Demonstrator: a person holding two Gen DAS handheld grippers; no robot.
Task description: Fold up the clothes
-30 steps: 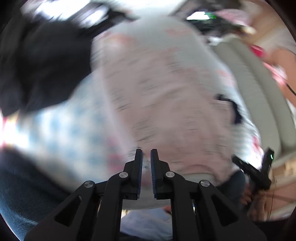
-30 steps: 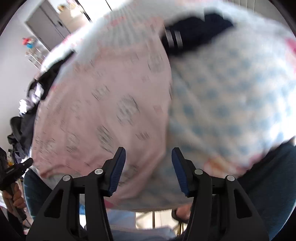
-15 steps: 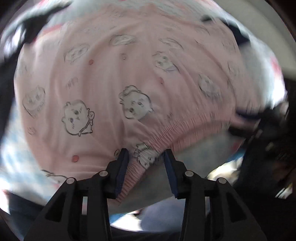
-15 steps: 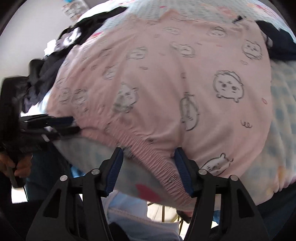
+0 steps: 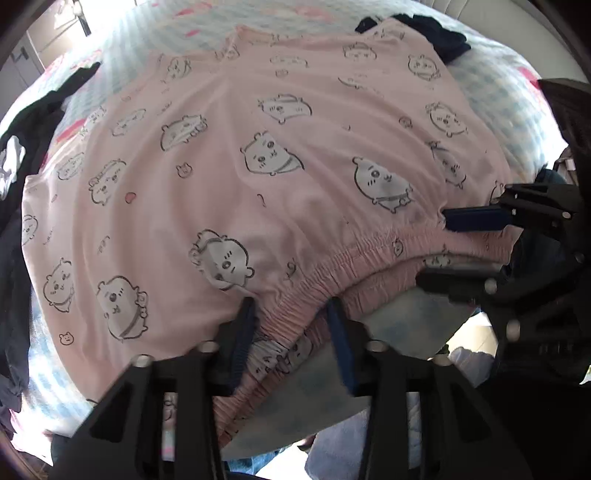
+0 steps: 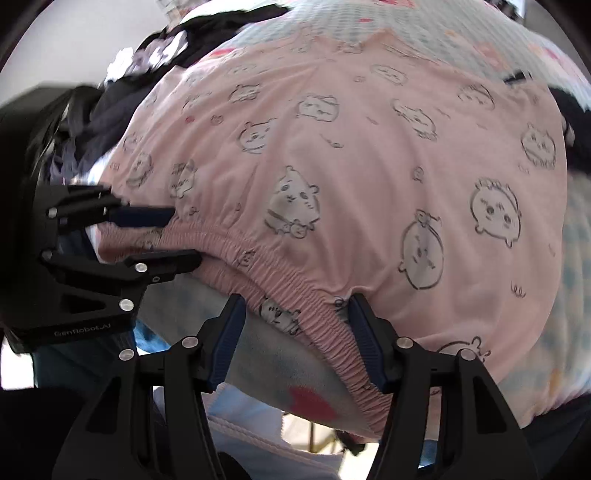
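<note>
Pink pyjama trousers (image 5: 295, 155) with a cartoon animal print lie spread flat on a bed; they also show in the right wrist view (image 6: 369, 166). Their elastic waistband (image 5: 354, 258) runs along the near edge, also in the right wrist view (image 6: 280, 277). My left gripper (image 5: 291, 325) is open, its jaws either side of the waistband. My right gripper (image 6: 295, 321) is open, also straddling the waistband. The right gripper shows at the right of the left wrist view (image 5: 461, 247), and the left gripper at the left of the right wrist view (image 6: 162, 232).
The bed has a blue-checked cover (image 5: 509, 122) with pink prints. Dark clothes (image 5: 26, 147) lie piled at the left side, and a dark navy garment (image 5: 439, 33) lies at the far right. The bed edge (image 6: 288, 380) drops off just below the waistband.
Both grippers came down from a blurred sweep over the bed to the waistband. My left gripper went from nearly shut to open. Both now sit closer to the waistband edge.
</note>
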